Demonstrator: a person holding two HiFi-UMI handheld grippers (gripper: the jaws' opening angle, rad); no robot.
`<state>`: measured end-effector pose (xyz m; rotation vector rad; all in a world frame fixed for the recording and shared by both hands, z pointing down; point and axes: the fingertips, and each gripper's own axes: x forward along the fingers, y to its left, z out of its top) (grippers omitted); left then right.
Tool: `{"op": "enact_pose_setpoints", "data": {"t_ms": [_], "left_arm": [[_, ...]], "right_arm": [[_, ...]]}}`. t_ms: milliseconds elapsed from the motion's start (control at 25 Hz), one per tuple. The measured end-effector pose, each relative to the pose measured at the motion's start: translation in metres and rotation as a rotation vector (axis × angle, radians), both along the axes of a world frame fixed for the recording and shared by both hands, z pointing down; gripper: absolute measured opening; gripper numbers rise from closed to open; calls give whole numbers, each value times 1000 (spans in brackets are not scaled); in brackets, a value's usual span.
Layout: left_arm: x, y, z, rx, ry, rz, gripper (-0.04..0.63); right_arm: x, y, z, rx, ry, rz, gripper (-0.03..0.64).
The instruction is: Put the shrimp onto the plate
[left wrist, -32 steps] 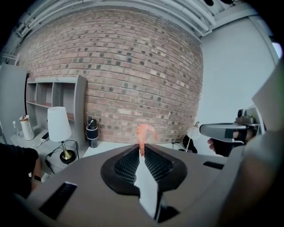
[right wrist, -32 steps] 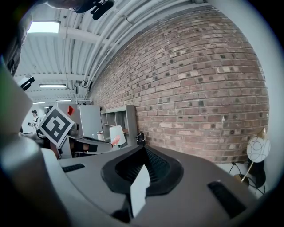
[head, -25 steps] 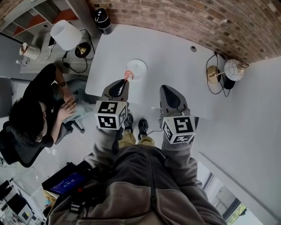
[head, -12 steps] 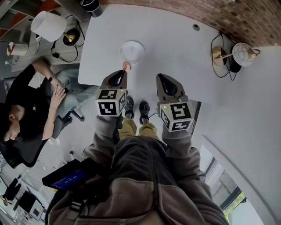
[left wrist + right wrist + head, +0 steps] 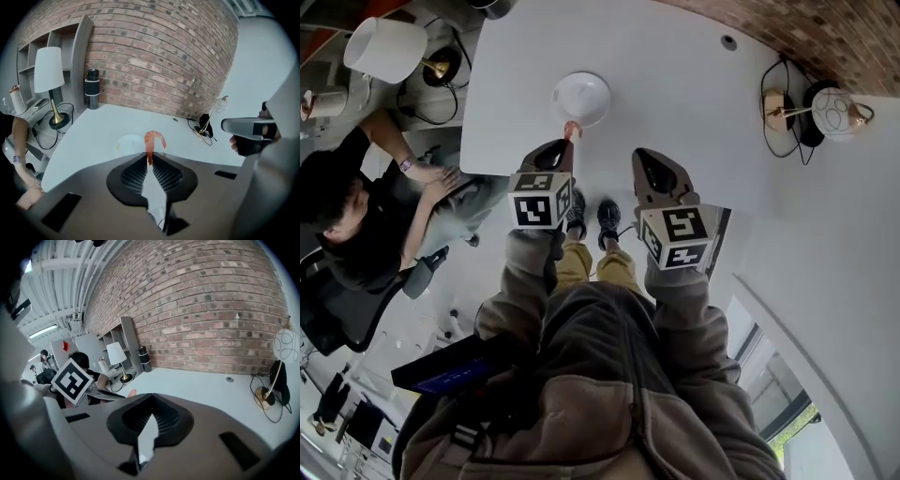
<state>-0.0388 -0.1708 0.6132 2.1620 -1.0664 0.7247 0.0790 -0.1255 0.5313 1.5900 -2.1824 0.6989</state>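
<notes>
The person's grey sleeves (image 5: 675, 309) fill the nearest part of the head view, each ending in a gripper with a marker cube. The left gripper (image 5: 560, 148) has its jaws closed on the tail end of the shrimp (image 5: 571, 129). In the left gripper view (image 5: 150, 157) the orange shrimp (image 5: 152, 140) stands up out of the pinched jaws, its curled end bending over to the right. The right gripper (image 5: 642, 159) is beside it, apart from it, over the near part of the white desk (image 5: 675, 84). In its own view (image 5: 151, 416) the jaws meet at the tips with nothing between them.

Just past the left jaws lies the white plate (image 5: 558, 94), on the desk. From above, the shrimp's far end meets the plate's near rim; whether it touches cannot be told. In the left gripper view the plate (image 5: 125, 144) shows just behind and left of the shrimp.

Farther off, a black flask (image 5: 92, 89) stands at the desk's back left corner. A lamp with a white shade (image 5: 384, 47) stands left of the desk, a globe lamp (image 5: 836, 108) to its right. A seated person (image 5: 356, 216) is at the left. A brick wall (image 5: 164, 56) closes the scene
</notes>
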Motion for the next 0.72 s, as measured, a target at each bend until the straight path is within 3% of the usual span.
{"op": "enact_pose_setpoints", "data": {"t_ms": [720], "left_arm": [[3, -18, 75, -119, -51, 16, 38]], "right_arm": [[-1, -17, 62, -124, -29, 24, 2]]}}
